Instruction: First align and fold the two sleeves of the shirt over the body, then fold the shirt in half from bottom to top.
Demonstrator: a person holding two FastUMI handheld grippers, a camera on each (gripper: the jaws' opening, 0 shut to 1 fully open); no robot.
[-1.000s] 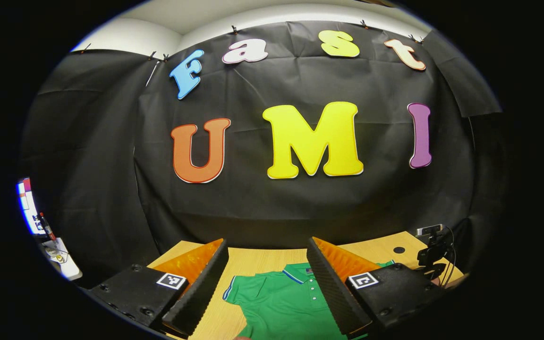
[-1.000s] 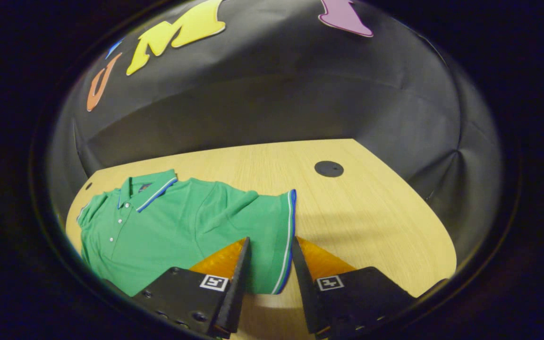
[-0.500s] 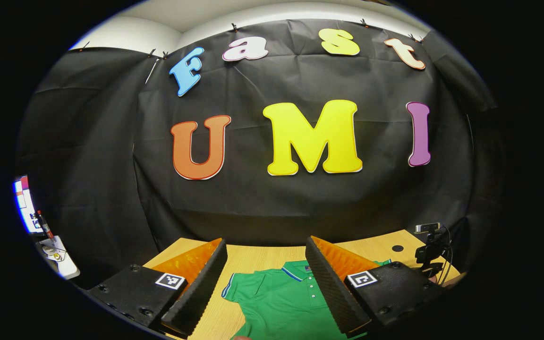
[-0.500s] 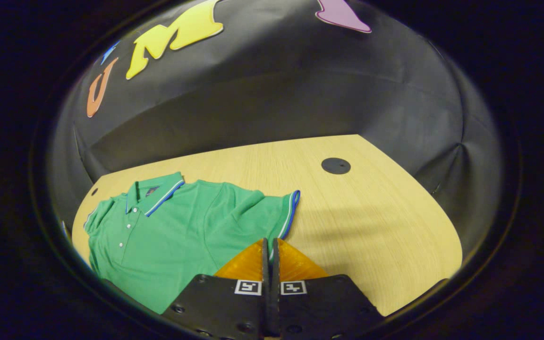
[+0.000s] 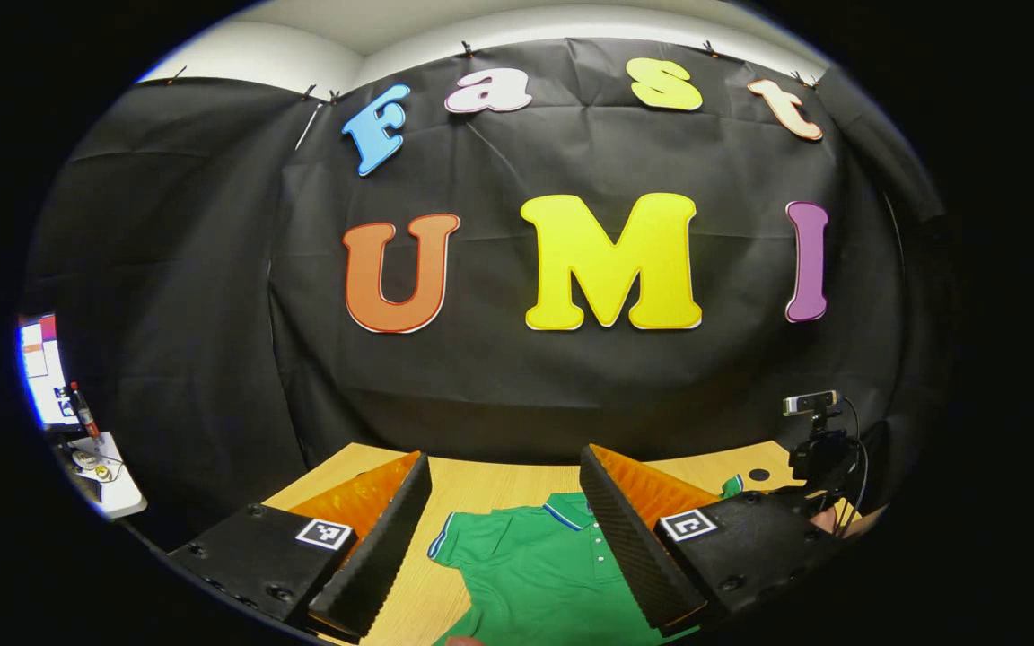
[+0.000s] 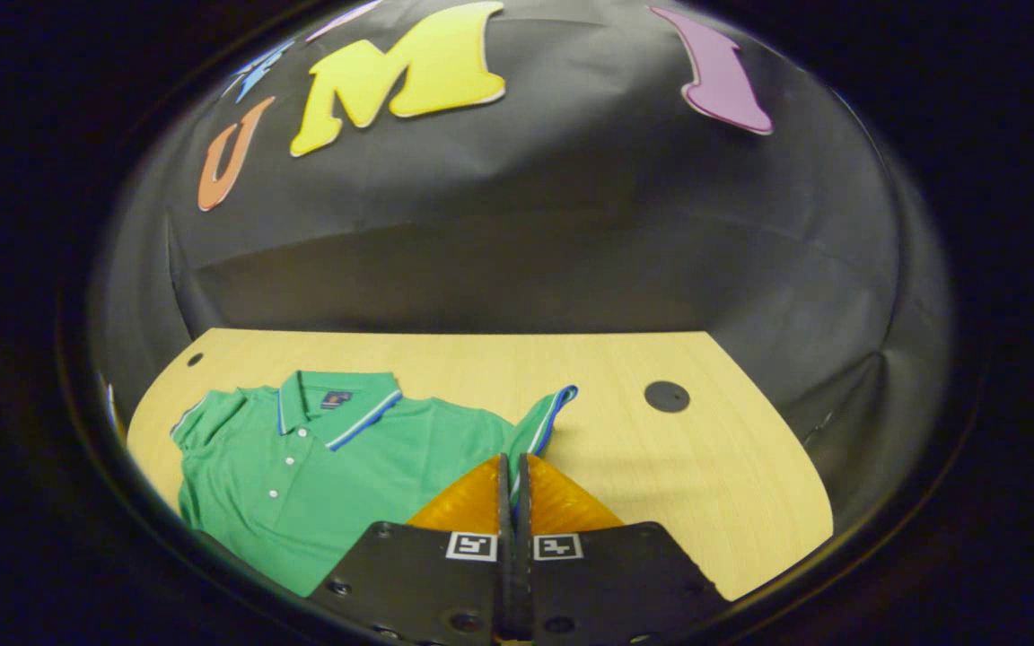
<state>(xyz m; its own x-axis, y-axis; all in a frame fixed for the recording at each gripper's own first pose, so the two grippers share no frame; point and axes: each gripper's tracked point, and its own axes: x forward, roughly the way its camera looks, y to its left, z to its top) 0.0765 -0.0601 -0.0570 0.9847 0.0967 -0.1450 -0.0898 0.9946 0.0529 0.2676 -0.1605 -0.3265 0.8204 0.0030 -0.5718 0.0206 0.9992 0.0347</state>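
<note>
Here, one shirt (image 6: 302, 475), two sleeves, one table (image 6: 714, 484)

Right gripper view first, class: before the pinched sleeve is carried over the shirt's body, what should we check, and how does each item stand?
1. Right gripper shut on the sleeve: ok.
2. Sleeve cuff lifted off the table: ok.
3. Shirt body flat, collar up: ok.
4. Left gripper open, off the cloth: ok.
5. Other sleeve folded yet: not ok.
6. Bottom hem straight: cannot tell.
</note>
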